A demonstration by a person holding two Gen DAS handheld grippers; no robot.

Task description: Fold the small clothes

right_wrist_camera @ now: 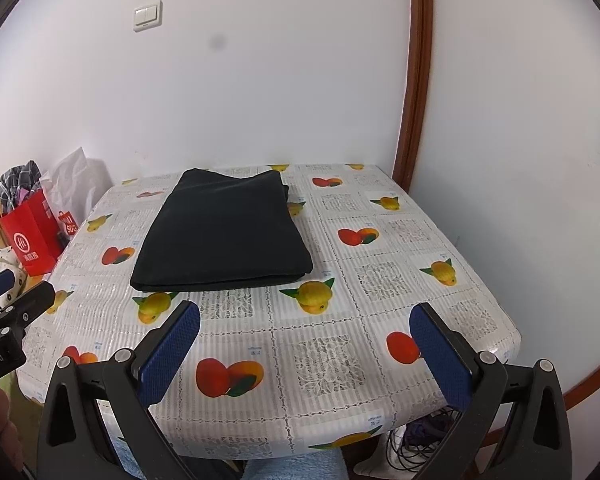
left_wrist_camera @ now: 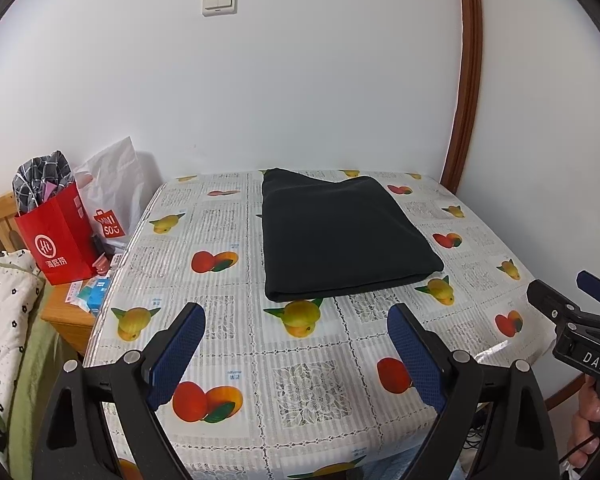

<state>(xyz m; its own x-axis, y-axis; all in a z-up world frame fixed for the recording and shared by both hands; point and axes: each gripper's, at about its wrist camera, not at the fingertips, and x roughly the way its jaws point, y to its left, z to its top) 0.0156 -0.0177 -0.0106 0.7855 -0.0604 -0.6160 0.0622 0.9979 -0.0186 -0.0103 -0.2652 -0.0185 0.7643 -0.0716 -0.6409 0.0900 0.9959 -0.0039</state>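
Note:
A dark folded garment (left_wrist_camera: 340,236) lies flat as a neat rectangle on the far half of the table with the fruit-print cloth (left_wrist_camera: 308,380). It also shows in the right wrist view (right_wrist_camera: 224,232). My left gripper (left_wrist_camera: 296,320) is open and empty, held above the near part of the table, short of the garment. My right gripper (right_wrist_camera: 306,318) is open and empty, also over the near part of the table. The right gripper shows at the right edge of the left wrist view (left_wrist_camera: 572,300). The left gripper shows at the left edge of the right wrist view (right_wrist_camera: 16,300).
A red paper bag (left_wrist_camera: 64,236) and a white plastic bag (left_wrist_camera: 112,188) stand on a wooden stand left of the table. White walls close the back and right. A brown wooden frame (left_wrist_camera: 468,80) runs up the right corner. Cables (right_wrist_camera: 416,440) lie under the table.

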